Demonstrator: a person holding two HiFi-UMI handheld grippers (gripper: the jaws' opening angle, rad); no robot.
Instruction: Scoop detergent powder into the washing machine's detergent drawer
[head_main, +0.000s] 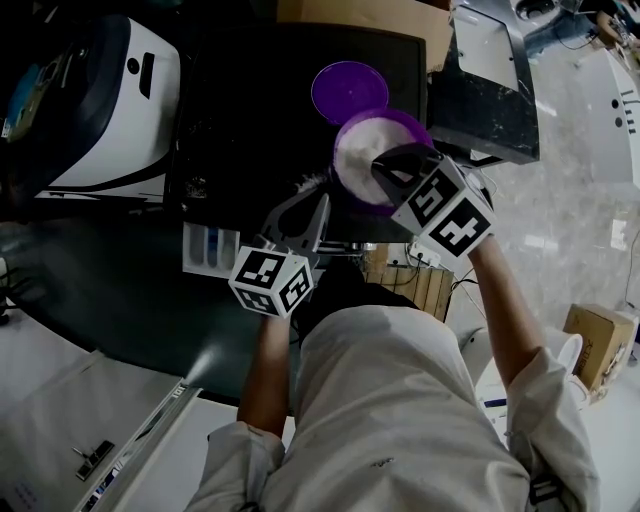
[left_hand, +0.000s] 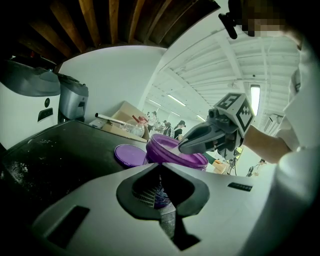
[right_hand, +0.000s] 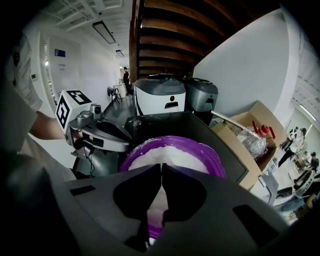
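Observation:
A purple tub (head_main: 352, 133) full of white powder (head_main: 366, 152) stands on the dark washing machine top (head_main: 240, 110), with its purple lid (head_main: 349, 90) lying just behind it. My right gripper (head_main: 385, 165) is over the tub, shut on a pale scoop handle (right_hand: 154, 202), its tip down at the powder (right_hand: 172, 155). My left gripper (head_main: 318, 200) is at the tub's left side with its jaws together; the tub wall (left_hand: 170, 156) fills the view just past the tips. The white detergent drawer (head_main: 210, 247) stands pulled out at the machine's front left.
A white and dark appliance (head_main: 110, 100) stands left of the machine, and a cardboard box (right_hand: 250, 120) with a clear bottle (right_hand: 252, 141) lies behind it. A wooden crate (head_main: 415, 282) is below the tub. Another box (head_main: 598, 340) sits on the floor.

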